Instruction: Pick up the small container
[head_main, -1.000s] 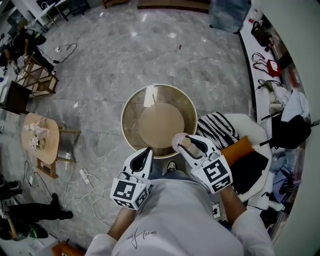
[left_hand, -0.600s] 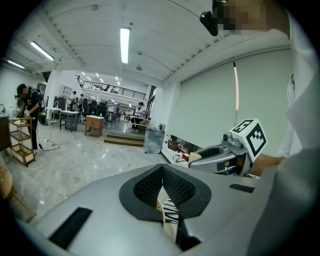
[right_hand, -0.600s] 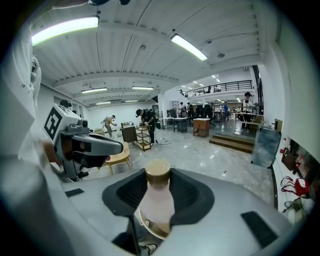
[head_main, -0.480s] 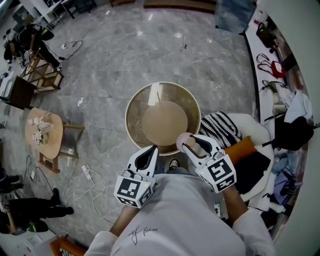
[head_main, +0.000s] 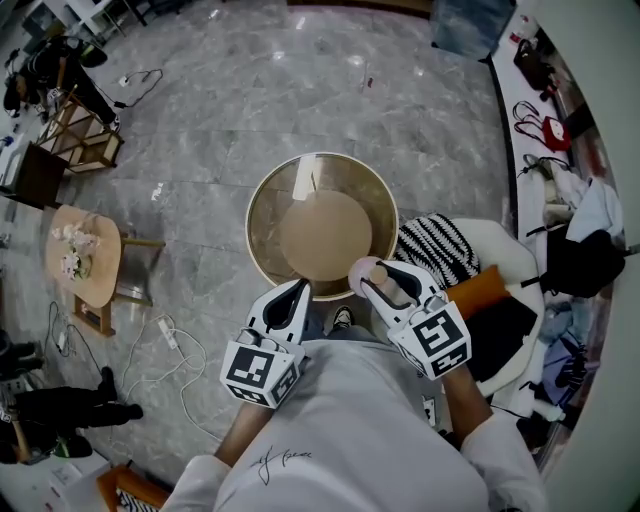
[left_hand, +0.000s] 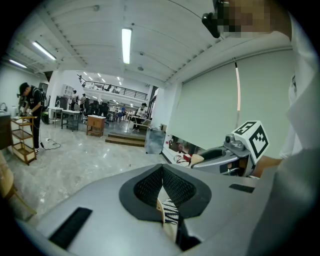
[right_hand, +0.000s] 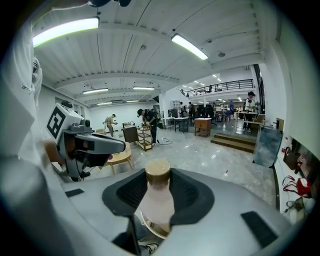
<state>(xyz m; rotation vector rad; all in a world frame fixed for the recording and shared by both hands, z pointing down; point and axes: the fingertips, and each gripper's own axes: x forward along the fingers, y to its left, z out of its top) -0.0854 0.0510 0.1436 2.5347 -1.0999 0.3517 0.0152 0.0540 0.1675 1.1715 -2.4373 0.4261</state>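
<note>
Evidently nothing has shifted lately: the right gripper keeps its jaws clamped on the small pale-pink, tan-capped container, lifted over the near rim of the round brown table, while the left gripper holds its jaws together, empty, so the pick-up looks done.

The person holds both grippers side by side, close in front of the torso, each pointing forward and tilted somewhat downward. The left gripper has its jaws pressed together at the tips, with nothing between them. The right gripper, just beside it, has its jaws apart and clamped on the small container, capped end at the claw's tip. Behind each claw, the forearm bends back toward the body.
</note>
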